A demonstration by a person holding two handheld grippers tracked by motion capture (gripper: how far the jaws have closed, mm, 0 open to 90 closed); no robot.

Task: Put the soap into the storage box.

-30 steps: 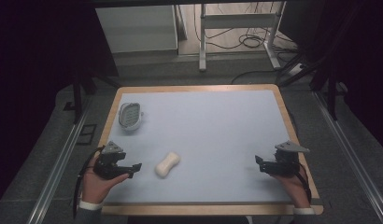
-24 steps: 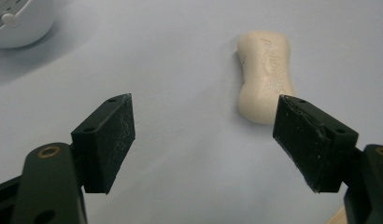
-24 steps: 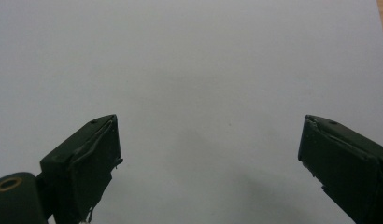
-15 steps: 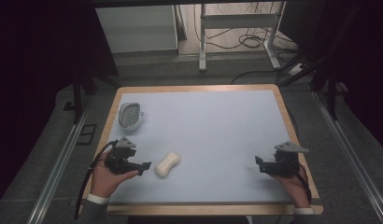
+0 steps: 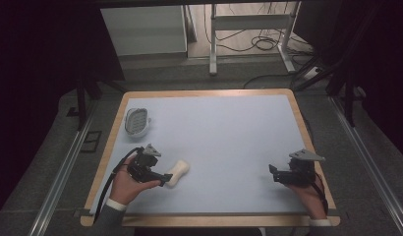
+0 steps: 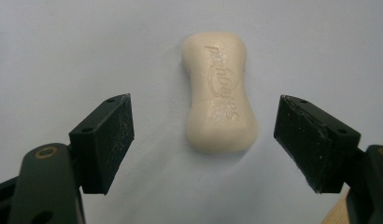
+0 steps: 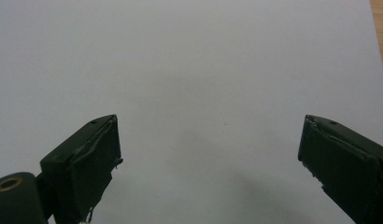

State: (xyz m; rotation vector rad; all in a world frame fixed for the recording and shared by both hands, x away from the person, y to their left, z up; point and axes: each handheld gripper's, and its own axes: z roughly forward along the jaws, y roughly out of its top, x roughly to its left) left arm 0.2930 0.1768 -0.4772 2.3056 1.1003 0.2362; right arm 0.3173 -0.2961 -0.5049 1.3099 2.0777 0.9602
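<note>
A cream bar of soap [image 5: 177,172] [image 6: 220,91] lies flat on the pale blue table top, near the front left. My left gripper [image 5: 162,178] [image 6: 206,116] is open, right at the soap's near end, its jaws wide apart on either side and not touching it. At the back left sits a white oval soap dish [image 5: 136,121] with a ribbed inside. My right gripper [image 5: 272,173] [image 7: 210,140] hovers open over bare table at the front right, nothing between its jaws.
A wooden rim [image 5: 204,93] frames the table. Beyond it are a dark floor, a metal table frame [image 5: 251,24] with cables, and a white cabinet [image 5: 143,29]. Rails run along both sides.
My left gripper has moved right, toward the soap, and its jaws now flank the bar's near end. The right gripper and the soap dish have stayed put.
</note>
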